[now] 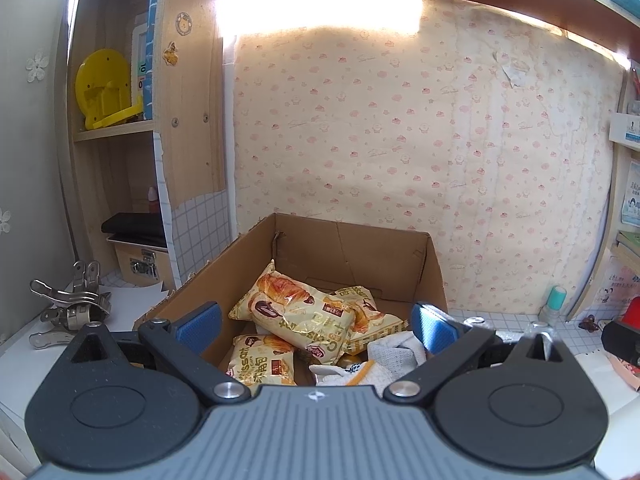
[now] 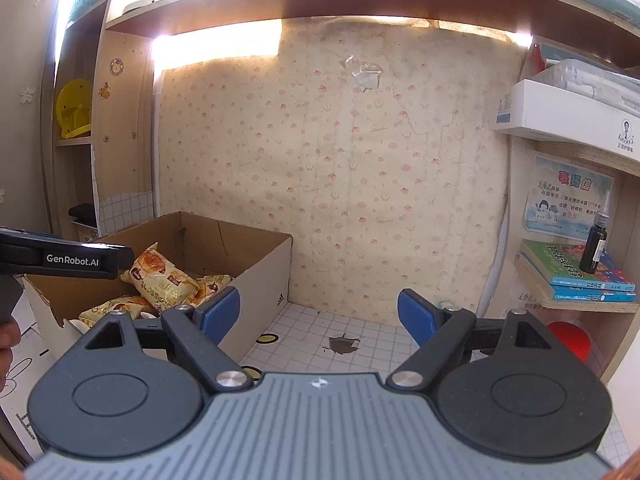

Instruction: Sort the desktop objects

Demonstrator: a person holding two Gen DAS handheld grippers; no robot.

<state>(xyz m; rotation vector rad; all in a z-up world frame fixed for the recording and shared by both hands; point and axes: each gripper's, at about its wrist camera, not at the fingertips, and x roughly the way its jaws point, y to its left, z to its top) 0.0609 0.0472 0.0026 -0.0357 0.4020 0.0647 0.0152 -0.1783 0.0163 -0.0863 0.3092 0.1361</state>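
An open cardboard box [image 1: 344,248] stands on the desk and holds several yellow croissant packets [image 1: 296,312] and a white cloth [image 1: 394,354]. My left gripper [image 1: 316,326] is open and empty, above the near edge of the box. My right gripper [image 2: 318,312] is open and empty, over the tiled desk to the right of the box [image 2: 264,280]. The packets [image 2: 164,280] also show in the right wrist view, and the left gripper's body [image 2: 64,260] is seen above the box at the left edge.
Metal binder clips [image 1: 72,304] lie on the desk left of the box. A teal-capped bottle [image 1: 554,304] and a red and black object [image 1: 624,332] are at the right. Shelves hold books [image 2: 580,276], a black bottle [image 2: 596,248] and a yellow object [image 1: 106,88]. A dark stain [image 2: 342,345] marks the tiles.
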